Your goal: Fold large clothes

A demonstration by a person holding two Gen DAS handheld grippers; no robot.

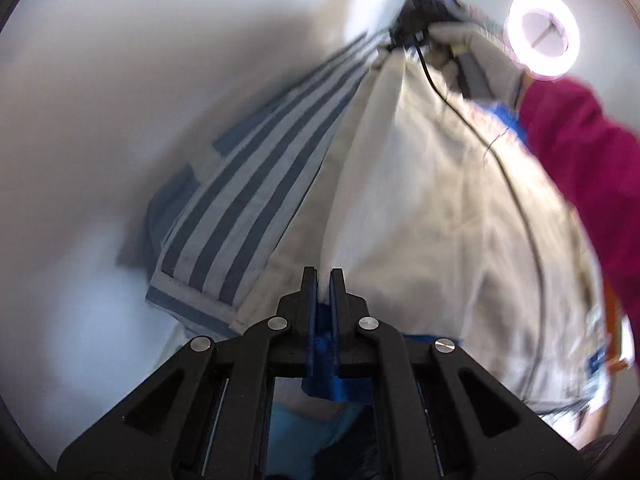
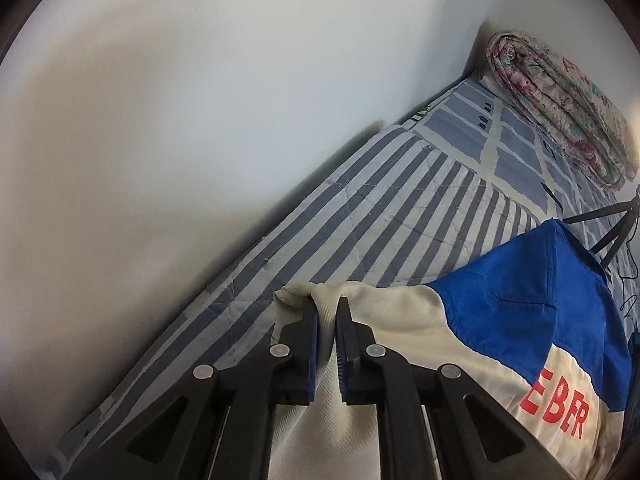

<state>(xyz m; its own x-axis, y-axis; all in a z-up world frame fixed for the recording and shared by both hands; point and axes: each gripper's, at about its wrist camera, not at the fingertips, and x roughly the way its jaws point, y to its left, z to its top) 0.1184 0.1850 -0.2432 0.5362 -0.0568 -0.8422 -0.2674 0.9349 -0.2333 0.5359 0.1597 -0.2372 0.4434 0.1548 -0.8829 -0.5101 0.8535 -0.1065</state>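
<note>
holding cream-and-blue jacket (image 2: 460, 344) above striped bed (image 2: 360, 216): right gripper (image 2: 327, 320) clenched on a bunched cream edge, left gripper (image 1: 324, 280) clenched on blue fabric at the opposite edge. cloth stretched taut between both, long axis running gripper to gripper, hanging beside the wall (image 2: 200, 100). judged: free mattress toward the floral quilt (image 2: 560, 108); tripod legs (image 2: 600, 216) close to the blue panel, possible snag.
</note>
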